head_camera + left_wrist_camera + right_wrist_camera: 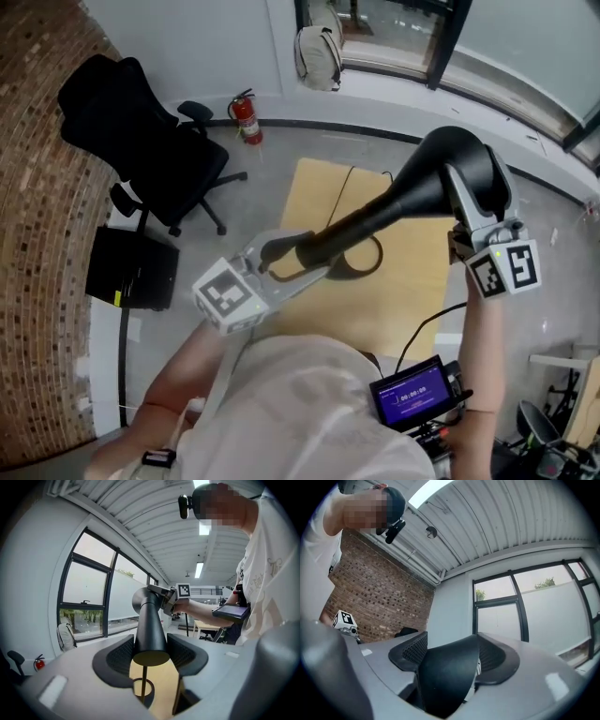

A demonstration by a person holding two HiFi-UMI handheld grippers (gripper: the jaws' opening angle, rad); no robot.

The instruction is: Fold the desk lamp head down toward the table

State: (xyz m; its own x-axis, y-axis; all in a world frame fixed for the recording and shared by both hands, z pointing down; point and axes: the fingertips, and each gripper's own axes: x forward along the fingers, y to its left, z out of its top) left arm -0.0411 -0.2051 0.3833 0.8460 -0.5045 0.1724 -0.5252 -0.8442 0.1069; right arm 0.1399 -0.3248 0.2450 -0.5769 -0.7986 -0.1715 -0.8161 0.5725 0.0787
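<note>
Desk lamp [412, 192]: black, smooth, matt with a faint sheen; held between the jaws of both grippers; metal or plastic cannot be told.
Left gripper [151, 653]: smooth, matt grey plastic shell.
Right gripper [452, 656]: the same matt grey plastic.
Pads [121, 656]: black, finely textured, rubbery look.
Marker cube [228, 295]: flat matt black-and-white print on the left gripper.
Table [412, 300]: pale wood, smooth, below the grippers.
Brick wall [37, 187]: rough reddish brick, beyond the left gripper.
Shirt [300, 403]: white cloth, behind both grippers.
Ceiling [497, 517]: ribbed white sheeting, above the right gripper.
</note>
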